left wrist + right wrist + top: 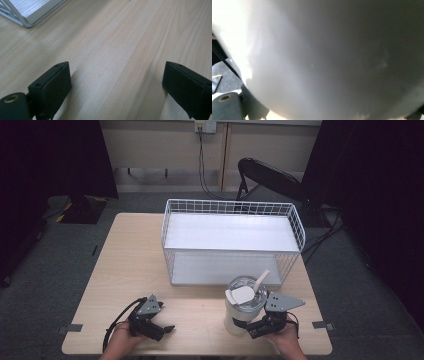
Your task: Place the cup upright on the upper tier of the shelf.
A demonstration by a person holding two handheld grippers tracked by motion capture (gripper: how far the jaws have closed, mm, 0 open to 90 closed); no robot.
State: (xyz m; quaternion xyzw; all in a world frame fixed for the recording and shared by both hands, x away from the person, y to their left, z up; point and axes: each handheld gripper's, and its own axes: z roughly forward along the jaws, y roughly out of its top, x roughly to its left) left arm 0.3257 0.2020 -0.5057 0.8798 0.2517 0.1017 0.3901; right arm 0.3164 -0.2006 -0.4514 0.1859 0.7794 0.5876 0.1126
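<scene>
Right gripper (251, 326) is at the near right edge of the table (130, 265), jaws around the lower body of the white tumbler (235, 312). In the right gripper view the tumbler wall (332, 57) sits right against the lens, pressed between the jaws, so I read it as clamped on the cup. The tumbler stands upright on the table, clear lid on, straw (261, 280) leaning to the far right.

Left gripper (164, 329) is at the near left, resting low, jaws spread wide with bare wood between them (117, 82). Holding nothing.

Just beyond the tumbler: white wire basket shelf (232, 242), two tiers, both empty. Its corner shows in the left gripper view (30, 15).

Step, as I judge it: grasp made, lift not started. The next move likely goes to the shelf; it calls for a straight lift that keeps the cup upright, with the straw clear of the wire rim.

No brand, label or readable writing on the tumbler or shelf.

Far side: folding chair (270, 177), wall socket with cable (202, 150).
</scene>
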